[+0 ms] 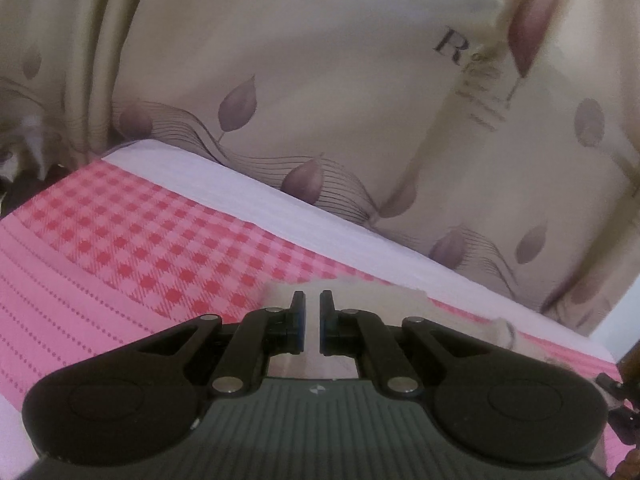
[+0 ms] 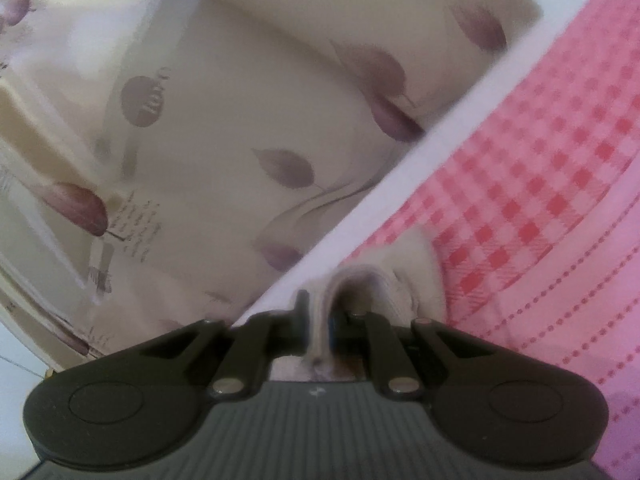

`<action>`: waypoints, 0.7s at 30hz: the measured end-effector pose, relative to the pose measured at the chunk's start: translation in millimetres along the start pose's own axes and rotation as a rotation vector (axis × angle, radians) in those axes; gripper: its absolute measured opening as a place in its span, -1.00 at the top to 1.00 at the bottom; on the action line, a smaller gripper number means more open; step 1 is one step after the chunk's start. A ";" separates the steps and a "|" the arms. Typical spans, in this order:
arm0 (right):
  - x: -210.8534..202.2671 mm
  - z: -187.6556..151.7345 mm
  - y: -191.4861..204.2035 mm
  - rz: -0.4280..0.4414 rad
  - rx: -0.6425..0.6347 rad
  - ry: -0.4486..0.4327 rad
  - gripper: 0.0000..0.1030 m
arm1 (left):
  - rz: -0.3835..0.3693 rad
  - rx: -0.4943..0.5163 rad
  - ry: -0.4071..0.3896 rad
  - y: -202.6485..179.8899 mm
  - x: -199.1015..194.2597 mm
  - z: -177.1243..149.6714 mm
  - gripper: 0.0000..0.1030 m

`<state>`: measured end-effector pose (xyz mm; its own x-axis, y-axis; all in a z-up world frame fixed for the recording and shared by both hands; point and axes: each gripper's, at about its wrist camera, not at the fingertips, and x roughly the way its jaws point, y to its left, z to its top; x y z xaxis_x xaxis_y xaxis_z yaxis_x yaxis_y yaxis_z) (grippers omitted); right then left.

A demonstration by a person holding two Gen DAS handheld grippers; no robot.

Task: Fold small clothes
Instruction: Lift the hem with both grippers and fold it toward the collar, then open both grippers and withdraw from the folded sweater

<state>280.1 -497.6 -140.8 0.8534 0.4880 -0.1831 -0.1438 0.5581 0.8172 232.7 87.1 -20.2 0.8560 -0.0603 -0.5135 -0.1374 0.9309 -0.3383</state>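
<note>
A small cream garment (image 1: 384, 294) lies on the pink checked bed sheet (image 1: 120, 248), its edge just past my left gripper's tips. The left gripper (image 1: 313, 304) is shut, with pale cloth showing in the thin slit between its blue pads and under the jaws. In the right wrist view the same cream garment (image 2: 416, 256) is bunched, and a folded hem (image 2: 320, 312) of it loops up between the fingers. My right gripper (image 2: 320, 300) is shut on that hem. The hem hides the right fingertip.
The sheet's white border (image 1: 280, 208) marks the bed's far edge. Behind it hangs a beige curtain (image 1: 320, 80) printed with purple leaves and lettering. Dark wooden furniture (image 1: 628, 364) pokes in at the left view's right edge. The sheet (image 2: 560, 160) fills the right view's right side.
</note>
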 end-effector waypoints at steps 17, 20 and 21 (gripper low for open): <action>-15.6 -3.2 -15.2 0.188 0.162 -0.048 -0.29 | -0.210 0.220 0.172 1.1 -58.3 -47.6 0.10; -23.3 -14.7 -7.8 0.228 0.106 -0.018 -0.29 | -0.264 0.311 0.261 -19.2 -46.3 -60.0 -0.22; -25.1 -20.2 -3.9 0.228 0.070 0.000 -0.29 | -0.271 0.328 0.292 -25.2 -38.5 -63.3 -0.22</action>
<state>249.1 -498.5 -150.5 0.8028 0.5961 0.0106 -0.2978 0.3856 0.8733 171.6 43.1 -41.8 0.6578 -0.3697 -0.6562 0.2737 0.9290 -0.2490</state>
